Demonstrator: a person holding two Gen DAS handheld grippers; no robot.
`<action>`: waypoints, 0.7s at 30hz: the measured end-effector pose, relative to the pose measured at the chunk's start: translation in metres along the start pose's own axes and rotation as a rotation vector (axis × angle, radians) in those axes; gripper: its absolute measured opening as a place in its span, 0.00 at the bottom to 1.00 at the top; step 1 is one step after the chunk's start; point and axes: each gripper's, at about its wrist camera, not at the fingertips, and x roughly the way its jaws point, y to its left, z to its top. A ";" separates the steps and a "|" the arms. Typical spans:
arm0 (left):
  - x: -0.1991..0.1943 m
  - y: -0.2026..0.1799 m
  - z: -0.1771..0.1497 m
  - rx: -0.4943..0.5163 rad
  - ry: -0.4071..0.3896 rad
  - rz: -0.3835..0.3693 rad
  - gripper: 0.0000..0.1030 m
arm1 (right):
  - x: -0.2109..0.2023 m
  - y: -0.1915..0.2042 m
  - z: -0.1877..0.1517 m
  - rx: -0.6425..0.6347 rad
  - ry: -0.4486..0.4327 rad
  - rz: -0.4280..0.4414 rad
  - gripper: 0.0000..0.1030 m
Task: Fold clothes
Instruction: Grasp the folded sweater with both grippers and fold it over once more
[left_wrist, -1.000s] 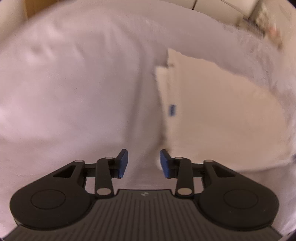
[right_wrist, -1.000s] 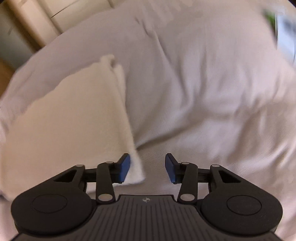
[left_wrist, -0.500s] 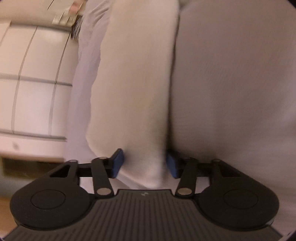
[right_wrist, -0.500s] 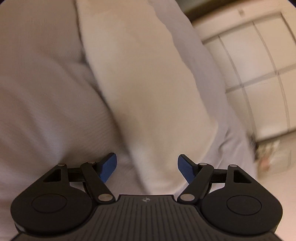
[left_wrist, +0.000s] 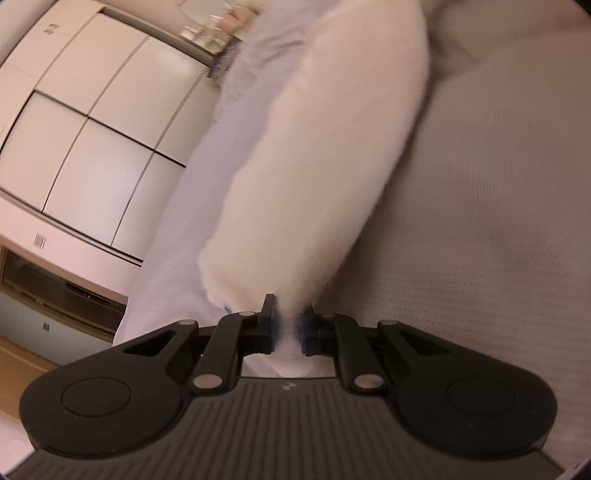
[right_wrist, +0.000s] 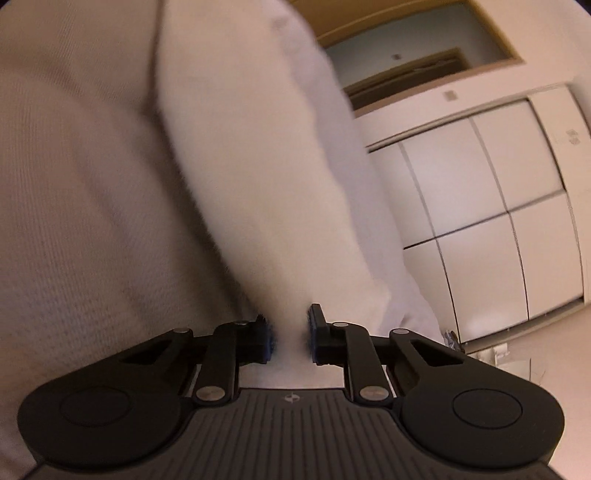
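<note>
A cream, fluffy folded garment (left_wrist: 317, 166) lies on a pale bed cover (left_wrist: 480, 221). My left gripper (left_wrist: 287, 329) is shut on one near corner of the garment, which stretches away from the blue pads. In the right wrist view the same garment (right_wrist: 251, 166) runs up the frame, and my right gripper (right_wrist: 290, 338) is shut on its other corner. Both wrist views are tilted sideways and blurred. The cover (right_wrist: 74, 203) lies beside the garment.
White cupboard doors (left_wrist: 74, 129) stand beyond the bed edge, also in the right wrist view (right_wrist: 480, 203). A dark recess (right_wrist: 406, 66) lies above them. Small cluttered items (left_wrist: 218, 29) sit far off. Wood floor (left_wrist: 14, 354) shows at the left.
Both grippers turned sideways, moved onto the garment's corners and closed on them. A second ago both were open above the bed beside the garment.
</note>
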 end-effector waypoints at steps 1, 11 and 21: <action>-0.011 0.004 0.002 -0.023 -0.012 0.000 0.08 | -0.008 -0.006 0.000 0.030 -0.016 0.000 0.14; -0.181 -0.051 -0.002 -0.150 -0.078 -0.009 0.07 | -0.169 0.030 -0.010 0.140 -0.010 0.047 0.11; -0.300 -0.123 -0.029 -0.331 -0.054 -0.025 0.07 | -0.306 0.088 -0.024 0.247 0.036 0.015 0.11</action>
